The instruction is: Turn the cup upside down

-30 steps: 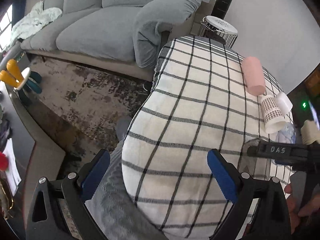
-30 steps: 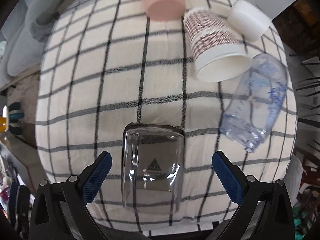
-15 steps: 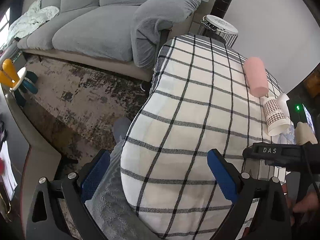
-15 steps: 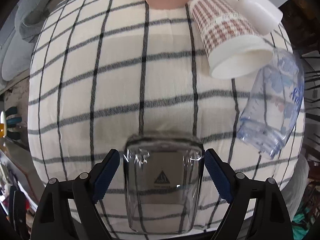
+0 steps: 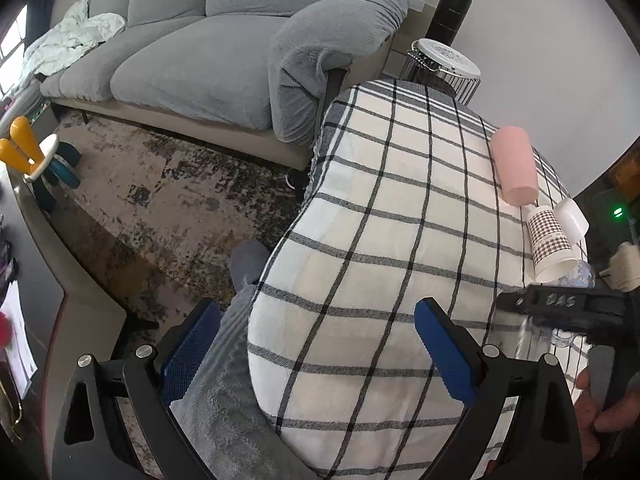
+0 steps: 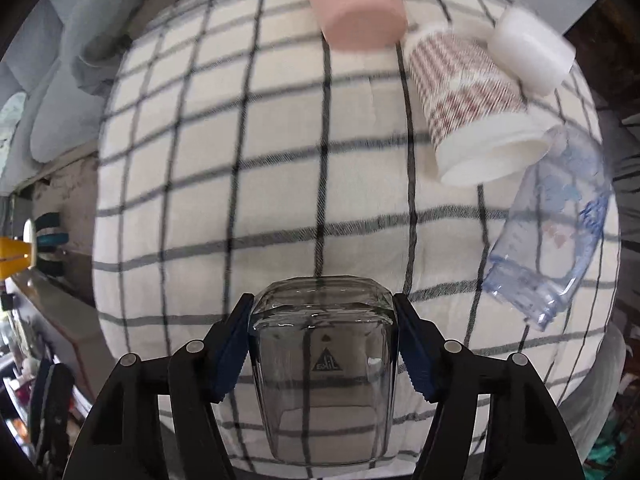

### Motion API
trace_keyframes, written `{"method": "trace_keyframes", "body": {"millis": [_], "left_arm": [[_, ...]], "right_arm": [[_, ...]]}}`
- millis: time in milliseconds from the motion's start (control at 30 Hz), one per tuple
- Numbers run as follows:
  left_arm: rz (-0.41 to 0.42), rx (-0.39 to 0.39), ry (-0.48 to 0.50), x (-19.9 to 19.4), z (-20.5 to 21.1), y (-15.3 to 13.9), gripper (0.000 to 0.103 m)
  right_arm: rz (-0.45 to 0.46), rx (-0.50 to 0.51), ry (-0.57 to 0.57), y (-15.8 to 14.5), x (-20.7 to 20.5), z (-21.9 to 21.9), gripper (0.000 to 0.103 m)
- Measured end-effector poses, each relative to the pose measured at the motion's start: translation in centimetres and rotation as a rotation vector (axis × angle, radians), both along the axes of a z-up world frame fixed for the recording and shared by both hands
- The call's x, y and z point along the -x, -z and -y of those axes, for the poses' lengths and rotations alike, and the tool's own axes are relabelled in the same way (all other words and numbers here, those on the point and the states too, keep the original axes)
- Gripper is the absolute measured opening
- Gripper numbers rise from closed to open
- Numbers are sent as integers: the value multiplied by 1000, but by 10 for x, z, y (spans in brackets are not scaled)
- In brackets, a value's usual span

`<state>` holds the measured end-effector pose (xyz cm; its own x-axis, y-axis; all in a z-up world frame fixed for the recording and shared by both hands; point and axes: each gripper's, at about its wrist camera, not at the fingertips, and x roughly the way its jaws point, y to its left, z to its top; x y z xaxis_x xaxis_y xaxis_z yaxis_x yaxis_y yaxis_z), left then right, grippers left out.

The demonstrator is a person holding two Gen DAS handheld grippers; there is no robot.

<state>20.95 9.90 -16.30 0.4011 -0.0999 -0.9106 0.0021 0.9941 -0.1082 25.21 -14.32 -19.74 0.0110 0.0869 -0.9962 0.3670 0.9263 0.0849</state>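
A clear square glass cup (image 6: 324,376) with a small triangle mark lies between the blue pads of my right gripper (image 6: 322,354), which is shut on its sides above the checked cloth (image 6: 240,200). In the left wrist view, part of the right gripper body (image 5: 568,308) shows at the right edge, and the glass cup (image 5: 532,340) is faintly visible under it. My left gripper (image 5: 316,356) is open and empty, over the near left edge of the cloth-covered table (image 5: 380,240).
On the cloth lie a pink cup (image 6: 356,4), a patterned paper cup (image 6: 472,112), a small white cup (image 6: 528,52) and a clear blue-printed plastic cup (image 6: 552,224). A grey sofa (image 5: 192,60), a rug (image 5: 160,200) and a wire side table (image 5: 444,64) stand beyond.
My right gripper moved forward around the glass cup and closed on its sides; the view is now blurred with motion. The left gripper stayed open and shifted only slightly.
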Motion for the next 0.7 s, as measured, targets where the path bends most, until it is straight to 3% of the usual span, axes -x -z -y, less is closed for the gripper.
{"method": "trace_keyframes", "body": {"millis": [133, 233, 300, 367, 533, 700], "left_arm": [[87, 37, -72, 16, -9, -12, 99], [193, 40, -157, 43, -15, -14, 99], [239, 39, -195, 60, -17, -12, 99], [298, 18, -225, 80, -14, -11, 99], [443, -61, -194, 112, -1, -18, 99], [505, -47, -190, 121, 0, -18, 99]], "right_arm": [[268, 26, -68, -47, 3, -9, 66], [568, 177, -182, -72, 27, -27, 66], [752, 225, -214, -68, 51, -31, 66], [850, 292, -208, -57, 70, -36, 66], [895, 258, -75, -23, 92, -20, 66], [978, 278, -76, -20, 131, -27, 67]]}}
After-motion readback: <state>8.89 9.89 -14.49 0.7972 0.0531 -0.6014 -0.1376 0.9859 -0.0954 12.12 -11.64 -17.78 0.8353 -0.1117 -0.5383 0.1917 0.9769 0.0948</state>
